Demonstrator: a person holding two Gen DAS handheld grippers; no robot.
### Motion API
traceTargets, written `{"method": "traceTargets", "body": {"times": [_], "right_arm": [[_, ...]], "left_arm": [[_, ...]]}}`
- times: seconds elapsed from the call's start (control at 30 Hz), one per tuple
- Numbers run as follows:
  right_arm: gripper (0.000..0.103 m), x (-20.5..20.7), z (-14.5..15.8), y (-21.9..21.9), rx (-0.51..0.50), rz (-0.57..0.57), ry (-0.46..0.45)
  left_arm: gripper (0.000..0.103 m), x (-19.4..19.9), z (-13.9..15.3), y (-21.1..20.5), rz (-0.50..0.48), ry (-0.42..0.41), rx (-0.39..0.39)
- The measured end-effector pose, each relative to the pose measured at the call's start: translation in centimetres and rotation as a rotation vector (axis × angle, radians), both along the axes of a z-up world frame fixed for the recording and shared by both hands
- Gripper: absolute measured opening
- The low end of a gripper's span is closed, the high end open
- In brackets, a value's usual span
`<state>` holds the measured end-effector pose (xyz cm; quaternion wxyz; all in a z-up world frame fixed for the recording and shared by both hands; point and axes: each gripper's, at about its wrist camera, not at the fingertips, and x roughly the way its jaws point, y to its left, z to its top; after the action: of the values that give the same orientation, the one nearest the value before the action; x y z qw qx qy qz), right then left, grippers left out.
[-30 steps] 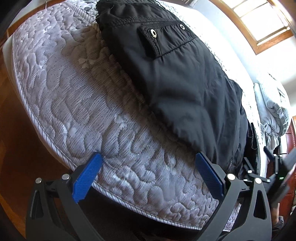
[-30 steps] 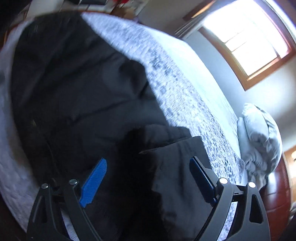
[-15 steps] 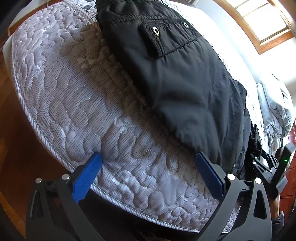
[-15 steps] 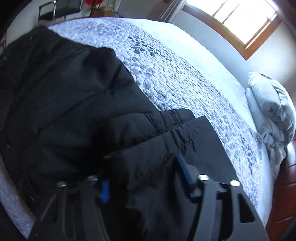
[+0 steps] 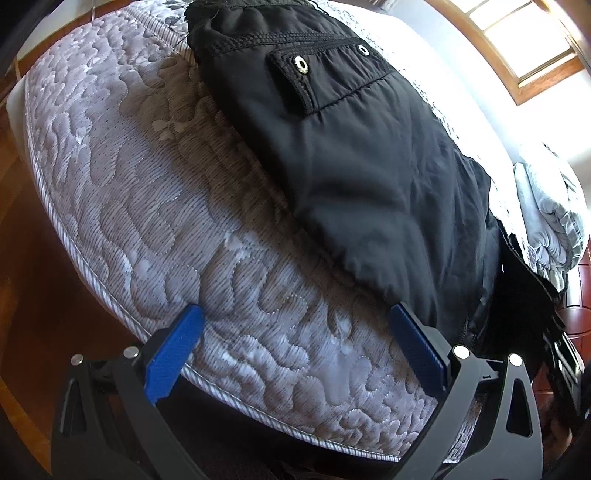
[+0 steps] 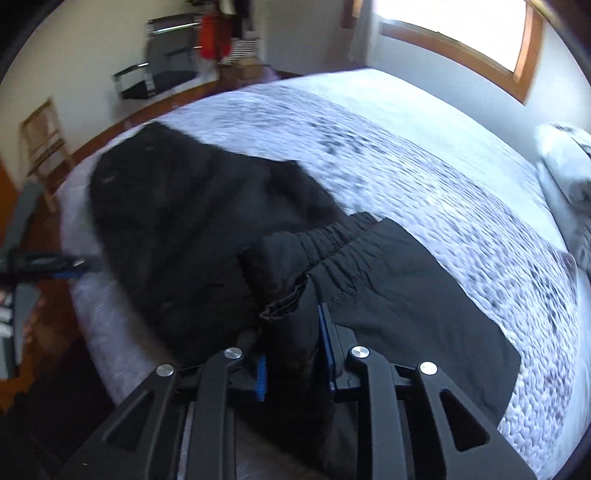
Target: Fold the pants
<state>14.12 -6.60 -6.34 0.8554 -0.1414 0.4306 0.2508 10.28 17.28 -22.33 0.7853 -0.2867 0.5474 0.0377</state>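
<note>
Black pants (image 5: 351, 147) lie across the quilted grey mattress (image 5: 147, 184), a snap pocket flap facing up. My left gripper (image 5: 295, 310) hangs open over the mattress's near edge; its right pad sits beside the pants' lower edge and nothing is between the pads. In the right wrist view the pants (image 6: 184, 221) stretch away to the left. Their leg ends with the elastic cuffs (image 6: 354, 236) are doubled back over them. My right gripper (image 6: 291, 332) is closing, and its blue pads pinch a bunched fold of this black fabric, lifted off the bed.
A grey bundle of bedding (image 5: 546, 206) lies at the head of the bed (image 6: 406, 122). A window (image 6: 461, 29) is in the far wall. A wooden chair (image 6: 40, 140) and a metal rack (image 6: 166, 70) stand by the back wall, with wooden floor (image 5: 22, 295) along the bed.
My right gripper went from wide open to pinched on the pant fabric, then rose and rolled, bringing more of the room into view. The left gripper stayed put.
</note>
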Motion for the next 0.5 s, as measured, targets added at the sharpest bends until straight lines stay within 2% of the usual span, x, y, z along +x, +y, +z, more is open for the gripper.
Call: {"method": "traceTargets", "body": {"times": [0.07, 0.17, 0.27, 0.33, 0.4, 0.47, 0.5], "right_arm": [[0.022, -0.6, 0.0, 1.3, -0.007, 0.045, -0.001], [0.022, -0.8, -0.9, 3.1, -0.029, 0.051, -0.017], [0.023, 0.3, -1.8, 3.7, 0.024, 0.019, 0.015], [0.022, 0.4, -2.5, 4.2, 0.012, 0.022, 0.019], [0.023, 0.8, -3.6, 4.2, 0.043, 0.024, 0.037], [0.024, 0.9, -4.0, 3.9, 0.069, 0.015, 0.053], [0.03, 0.9, -4.2, 3.8, 0.084, 0.016, 0.062]], "left_arm": [[0.1, -0.2, 0.4, 0.0, -0.004, -0.004, -0.004], [0.1, -0.4, 0.8, -0.4, -0.01, -0.008, -0.004], [0.1, -0.8, 1.4, -0.8, -0.014, -0.01, -0.008], [0.1, -1.1, 1.7, -1.0, -0.017, -0.01, -0.006], [0.1, -1.5, 2.1, -1.2, -0.018, -0.014, -0.001], [0.1, -1.8, 2.5, -1.2, -0.018, -0.016, 0.0], [0.1, -1.9, 2.7, -1.3, -0.017, -0.015, 0.0]]}}
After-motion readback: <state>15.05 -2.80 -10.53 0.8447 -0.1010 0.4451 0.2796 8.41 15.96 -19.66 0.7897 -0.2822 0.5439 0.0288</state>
